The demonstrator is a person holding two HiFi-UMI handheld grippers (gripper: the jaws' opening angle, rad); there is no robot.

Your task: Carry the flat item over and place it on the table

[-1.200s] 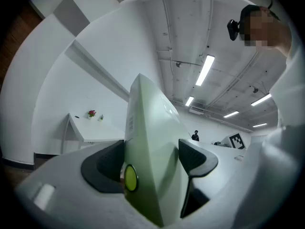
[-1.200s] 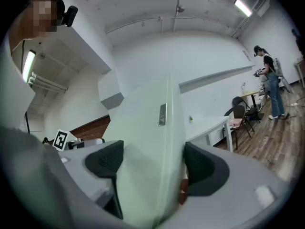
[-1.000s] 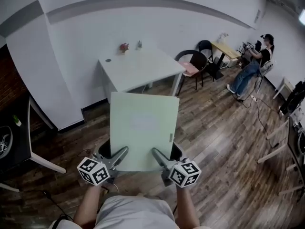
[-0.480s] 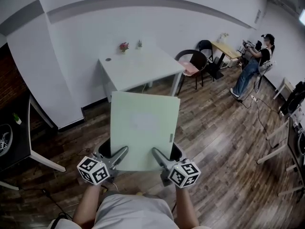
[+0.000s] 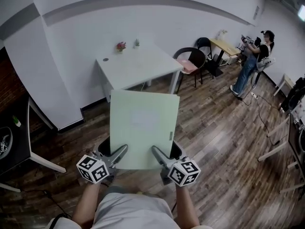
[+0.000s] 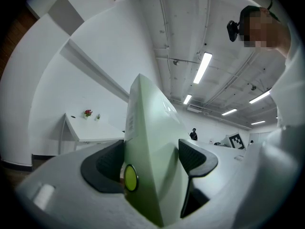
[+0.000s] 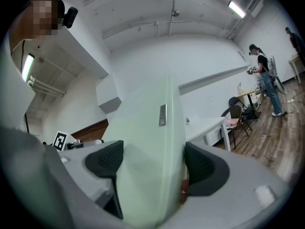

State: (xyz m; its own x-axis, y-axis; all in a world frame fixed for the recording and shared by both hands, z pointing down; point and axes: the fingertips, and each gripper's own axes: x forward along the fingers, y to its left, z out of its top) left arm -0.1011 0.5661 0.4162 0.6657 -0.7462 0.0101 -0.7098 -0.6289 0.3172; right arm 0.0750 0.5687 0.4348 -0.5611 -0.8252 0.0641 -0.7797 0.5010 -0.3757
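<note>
A pale green flat folder (image 5: pixel 142 128) is held level in front of me, above the wooden floor. My left gripper (image 5: pixel 120 153) is shut on its near left edge and my right gripper (image 5: pixel 158 152) is shut on its near right edge. In the left gripper view the folder (image 6: pixel 147 151) stands edge-on between the dark pads (image 6: pixel 102 163). The right gripper view shows the folder (image 7: pixel 152 142) clamped the same way. The white table (image 5: pixel 136 66) stands ahead by the wall, beyond the folder's far edge.
A small red flower (image 5: pixel 121 46) and a tiny plant (image 5: pixel 137 43) sit at the table's back edge. A black chair with a pink seat (image 5: pixel 190 63) stands right of the table. A person (image 5: pixel 255 56) is at the far right. A dark desk (image 5: pixel 14 132) lies to my left.
The table and room have shifted slightly in the head view while the folder stays held the same way in both grippers. The person at the far right has stood up.
</note>
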